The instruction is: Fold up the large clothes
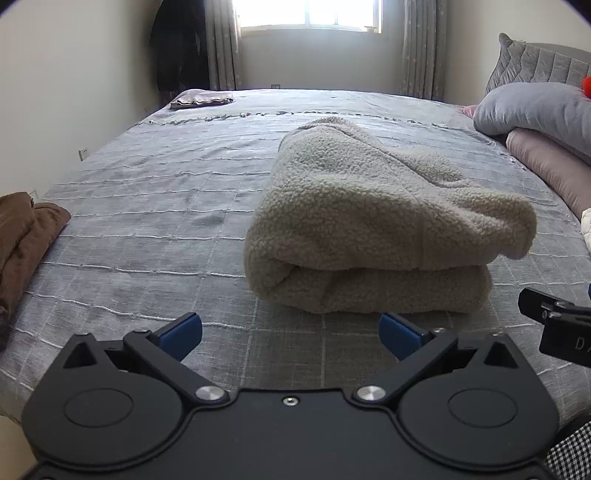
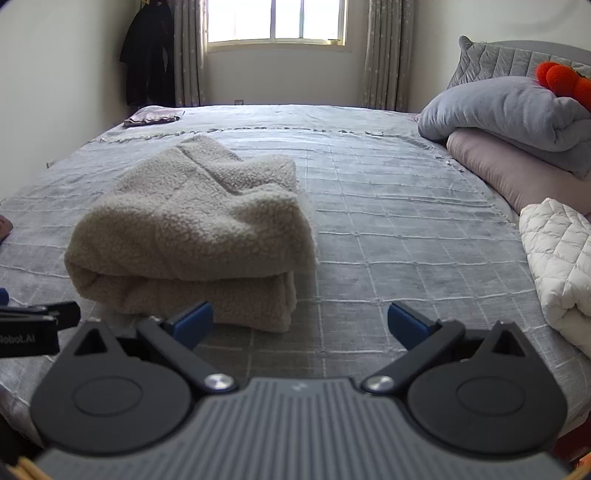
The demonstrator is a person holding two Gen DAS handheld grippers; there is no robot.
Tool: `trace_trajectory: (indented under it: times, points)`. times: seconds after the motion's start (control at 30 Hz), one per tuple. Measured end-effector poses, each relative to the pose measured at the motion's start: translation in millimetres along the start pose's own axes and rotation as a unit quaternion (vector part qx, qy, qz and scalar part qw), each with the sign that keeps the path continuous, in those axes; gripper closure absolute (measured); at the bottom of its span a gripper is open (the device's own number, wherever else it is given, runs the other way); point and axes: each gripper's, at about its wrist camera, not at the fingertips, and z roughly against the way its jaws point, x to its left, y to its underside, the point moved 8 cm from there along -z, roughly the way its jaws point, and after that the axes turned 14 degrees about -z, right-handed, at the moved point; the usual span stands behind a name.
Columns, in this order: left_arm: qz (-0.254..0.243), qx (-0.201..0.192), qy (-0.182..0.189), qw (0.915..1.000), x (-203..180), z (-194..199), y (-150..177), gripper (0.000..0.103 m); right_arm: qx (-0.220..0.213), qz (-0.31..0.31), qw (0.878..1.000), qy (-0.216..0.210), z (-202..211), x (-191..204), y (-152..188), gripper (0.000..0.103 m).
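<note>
Across the grey checked bedspread [image 1: 147,221], woven with raised pale lines, the cream fleece garment [image 1: 369,229] lies mid-bed, folded into a thick, nubbly, rounded bundle (its top layer slumps unevenly). That fold looks finished, so next probably comes squaring it or fetching the brown garment [image 1: 22,236]. Left gripper [image 1: 290,334] and right gripper [image 2: 300,325] hover before the bundle, fingers spread wide, empty.

Home bedroom: wide bed [image 2: 388,206] under grey checked cover; stacked pillows [image 2: 517,122] right, by padded headboard [image 2: 498,59]; curtained window [image 2: 277,22] far; dark coat [image 2: 147,55] hanging far left.
</note>
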Motion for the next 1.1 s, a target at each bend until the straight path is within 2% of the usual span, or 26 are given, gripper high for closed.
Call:
trace_trajectory:
  times: [1.1]
  points:
    - [-0.005,0.017,0.025,0.9995,-12.0,-12.1,5.2,0.000,0.016,0.016,1.000,-0.004,-8.6,6.2,7.8,0.000]
